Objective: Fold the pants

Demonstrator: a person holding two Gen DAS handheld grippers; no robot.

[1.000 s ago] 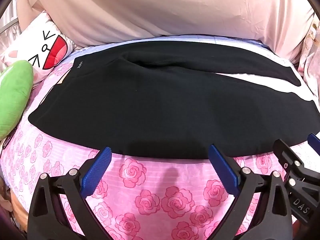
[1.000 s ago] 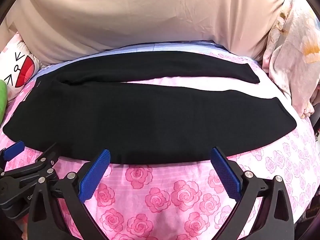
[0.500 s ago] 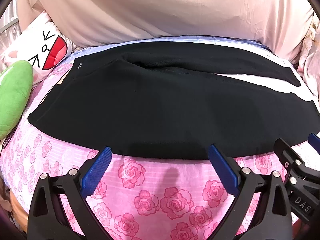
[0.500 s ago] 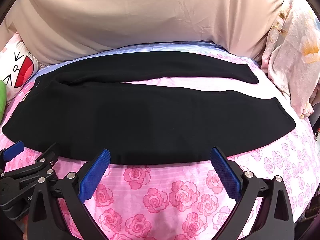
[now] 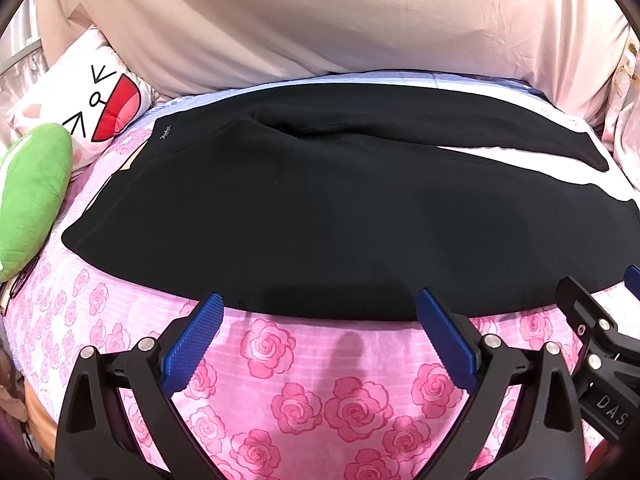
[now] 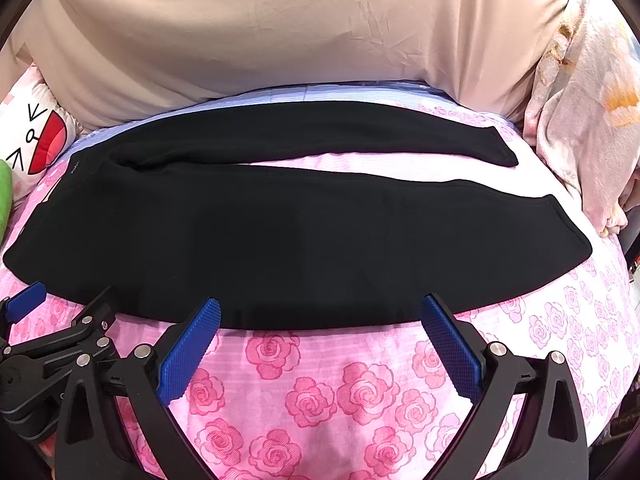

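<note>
Little changed over the last second: barely shifted, both views, with the near hem of the black pants [image 5: 320, 216] sitting slightly closer to the blue fingertips. Folding not yet begun, by the look of it. Spread flat across the middle of the frame on a pink rose-print sheet [image 6: 320, 392], waistband at left, two legs running right, the farther leg narrow and parted by a pale gap. Wide open and empty at lower centre, just short of the hem: left gripper [image 5: 320, 316], right gripper [image 6: 320, 316].
</note>
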